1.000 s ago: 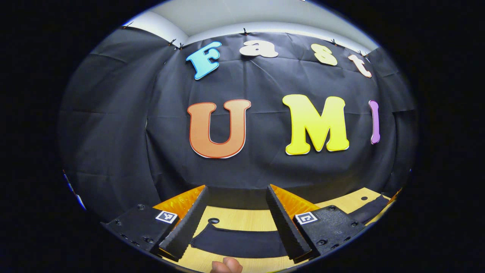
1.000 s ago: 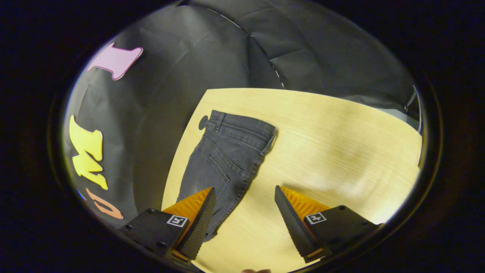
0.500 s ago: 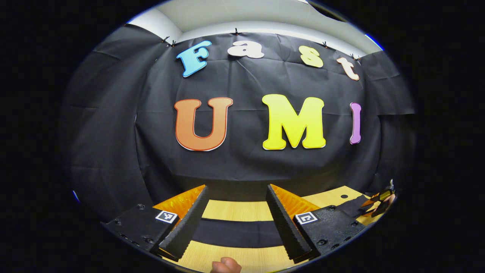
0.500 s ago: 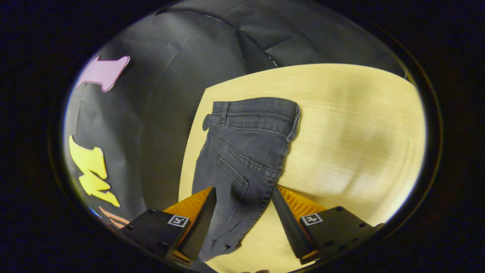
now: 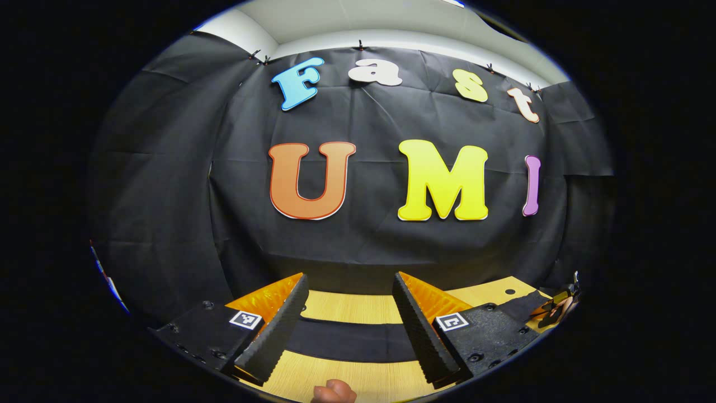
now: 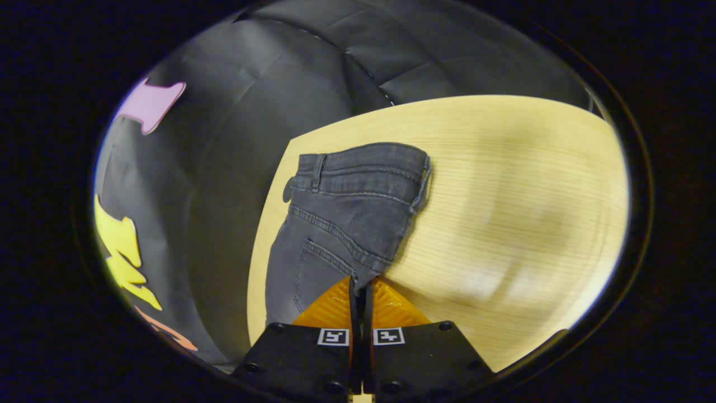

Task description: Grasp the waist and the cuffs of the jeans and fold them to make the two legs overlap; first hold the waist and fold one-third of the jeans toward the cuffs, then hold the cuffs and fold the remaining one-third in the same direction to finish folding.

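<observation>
Dark grey jeans (image 6: 347,207) lie flat on the wooden table (image 6: 503,196), waistband (image 6: 363,162) at the far end, a back pocket facing up. My right gripper (image 6: 358,281) is shut on the jeans' near edge below the seat, its fingertips pressed together on the fabric. In the left gripper view a leg of the jeans (image 5: 347,338) runs as a dark strip across the table between my fingers. My left gripper (image 5: 349,277) is open just above that strip, with a wide gap between its fingers. The right gripper (image 5: 559,305) shows far off at the right on the fabric.
The black cloth wall (image 5: 358,240) stands close behind the table's far edge. A small round hole (image 5: 510,291) sits in the tabletop near the jeans. A thumb (image 5: 334,392) shows at the bottom of the left gripper view.
My right gripper moved in over the jeans and went from wide open to shut on the fabric edge. The left gripper stayed open and shifted only slightly over the leg.
</observation>
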Demonstrator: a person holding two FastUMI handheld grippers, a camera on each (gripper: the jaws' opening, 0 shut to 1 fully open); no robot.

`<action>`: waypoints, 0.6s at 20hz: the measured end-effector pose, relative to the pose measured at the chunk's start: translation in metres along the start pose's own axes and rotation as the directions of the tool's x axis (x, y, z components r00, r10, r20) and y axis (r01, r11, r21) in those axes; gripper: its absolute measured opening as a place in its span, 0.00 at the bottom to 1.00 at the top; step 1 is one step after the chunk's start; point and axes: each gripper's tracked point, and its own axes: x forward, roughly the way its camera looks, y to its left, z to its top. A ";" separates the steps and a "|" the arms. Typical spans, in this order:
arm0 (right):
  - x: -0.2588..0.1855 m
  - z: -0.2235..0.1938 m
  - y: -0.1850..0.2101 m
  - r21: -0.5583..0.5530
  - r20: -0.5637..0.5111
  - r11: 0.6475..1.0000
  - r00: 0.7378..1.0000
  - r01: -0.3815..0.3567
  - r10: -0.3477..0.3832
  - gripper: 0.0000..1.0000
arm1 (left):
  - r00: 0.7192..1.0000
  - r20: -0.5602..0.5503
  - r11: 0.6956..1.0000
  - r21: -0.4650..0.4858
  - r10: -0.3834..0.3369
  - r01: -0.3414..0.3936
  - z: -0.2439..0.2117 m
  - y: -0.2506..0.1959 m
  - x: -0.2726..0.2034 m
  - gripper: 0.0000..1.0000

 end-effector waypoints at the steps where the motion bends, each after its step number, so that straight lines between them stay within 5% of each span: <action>1: -0.002 0.001 0.001 -0.015 0.009 1.000 1.000 0.002 -0.002 0.01 | 1.000 0.001 1.000 0.000 -0.001 0.001 0.000 -0.001 0.002 0.97; 5: -0.013 0.004 0.013 -0.048 0.029 0.999 0.999 -0.026 0.027 0.01 | 1.000 0.001 1.000 -0.001 0.004 -0.004 -0.001 0.002 0.000 0.97; 12: -0.056 0.002 0.084 -0.281 0.120 0.955 0.984 -0.097 0.135 0.01 | 1.000 0.007 1.000 -0.006 0.026 -0.026 0.003 0.011 -0.003 0.97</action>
